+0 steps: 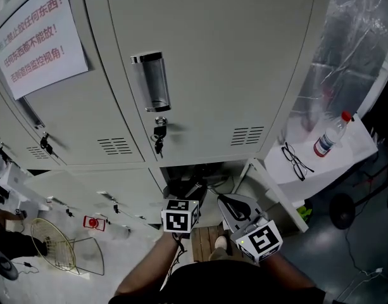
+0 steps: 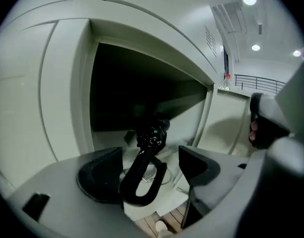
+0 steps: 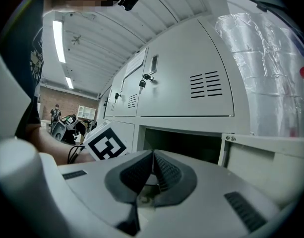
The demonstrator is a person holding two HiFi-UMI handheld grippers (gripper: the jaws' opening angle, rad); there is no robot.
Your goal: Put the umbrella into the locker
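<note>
Black on grey here: looking down the left gripper [image 2: 151,157] at the umbrella [image 2: 137,171], hooked handle end poking out toward the camera, between jaws standing well apart. Sits closer to the left-hand jaw, maybe brushing it, can't say for sure; definitely not clamped. Runs lengthwise away from the claw, straight into the dark mouth of the open locker [image 2: 85,93], folded body end inside the opening, handle at the sill.

So: long axis roughly in line with the gripper, pointing inward. Probably needs only a nudge deeper, or a straight pull-back of the claw without snagging that hook. Left side clearly the nearer one.

Right gripper [image 3: 152,175] off to the side, ribbed pads [image 3: 167,173] pressed together on nothing, aimed at the same open compartment. From that view, just a black hole, no umbrella to be made out. From the head view, mostly marker cubes [image 1: 181,220] and a dark lump at the bottom locker's mouth. No read on the jaw gap from there.
</note>
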